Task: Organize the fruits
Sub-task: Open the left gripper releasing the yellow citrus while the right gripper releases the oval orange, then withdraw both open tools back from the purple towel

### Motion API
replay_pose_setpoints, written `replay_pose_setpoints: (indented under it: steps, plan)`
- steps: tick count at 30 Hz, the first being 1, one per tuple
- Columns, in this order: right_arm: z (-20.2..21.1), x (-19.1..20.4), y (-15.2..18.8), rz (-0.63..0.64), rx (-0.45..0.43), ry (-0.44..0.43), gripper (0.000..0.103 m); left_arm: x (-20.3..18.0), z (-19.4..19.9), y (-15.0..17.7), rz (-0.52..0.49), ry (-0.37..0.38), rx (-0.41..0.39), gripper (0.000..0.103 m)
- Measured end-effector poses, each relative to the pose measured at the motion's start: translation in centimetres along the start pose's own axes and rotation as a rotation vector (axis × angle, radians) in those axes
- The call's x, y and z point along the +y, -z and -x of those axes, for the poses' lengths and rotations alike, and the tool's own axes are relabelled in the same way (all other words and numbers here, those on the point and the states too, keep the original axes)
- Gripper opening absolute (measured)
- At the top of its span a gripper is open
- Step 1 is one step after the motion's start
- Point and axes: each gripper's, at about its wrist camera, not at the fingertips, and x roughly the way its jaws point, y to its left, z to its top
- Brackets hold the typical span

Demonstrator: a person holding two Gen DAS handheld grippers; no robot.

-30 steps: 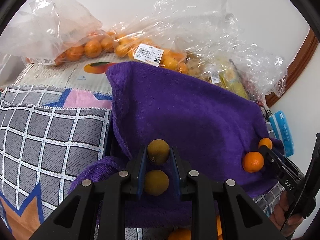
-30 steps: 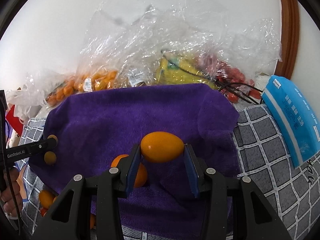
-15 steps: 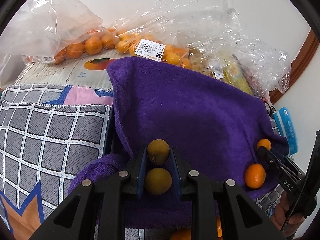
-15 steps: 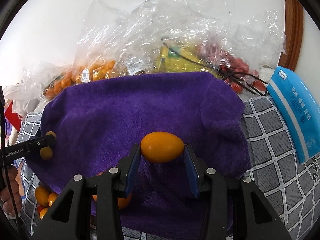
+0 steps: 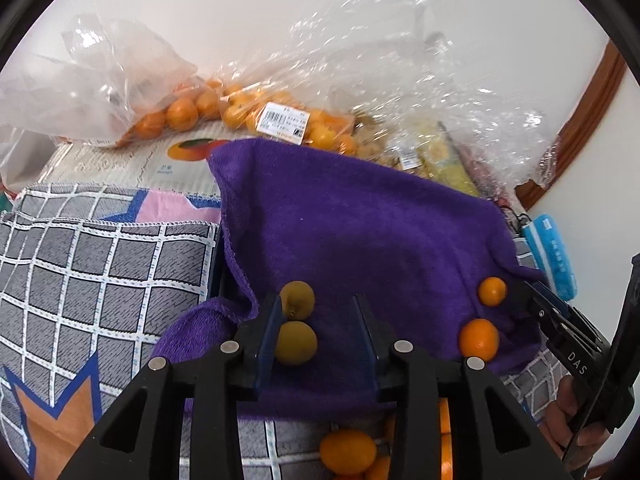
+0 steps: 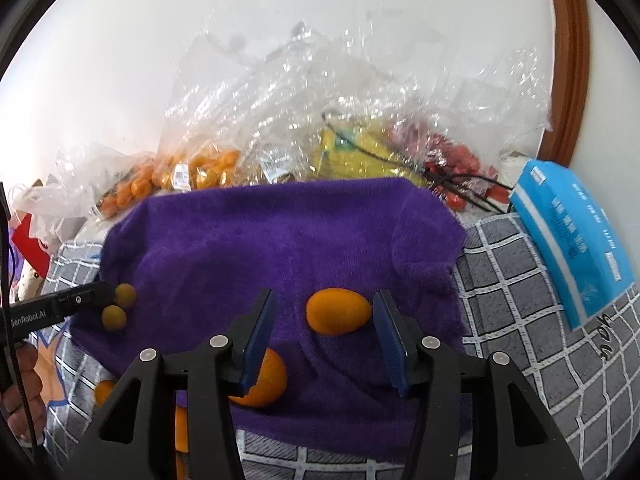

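Both tools have just opened. The left tool (image 5: 316,320) has let go two greenish fruits (image 5: 296,300), the right tool (image 6: 324,320) an orange fruit (image 6: 338,311); each now lies on the towel (image 6: 280,240) between slack jaws, so placing looks done.

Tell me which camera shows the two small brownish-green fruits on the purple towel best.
The left wrist view. There the two brownish-green fruits lie large and close on the purple towel, beside the left tool's left finger, free of its open jaws. The right wrist view shows them small at the far left, partly behind that tool.
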Motion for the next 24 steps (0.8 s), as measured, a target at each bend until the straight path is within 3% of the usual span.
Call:
replay_pose_setpoints:
  steps: [13, 24]
  plan:
    - [6.8, 2.6, 1.6, 0.022, -0.088, 0.007, 0.05, -0.6, 6.1, 3.0, -0.031, 0.018, -0.092, 0.034]
    - [10.6, 3.8, 4.0, 0.016, -0.13, 0.01, 0.053, -1.1, 9.0, 6.4, -0.058, 0.034, -0.118, 0.034]
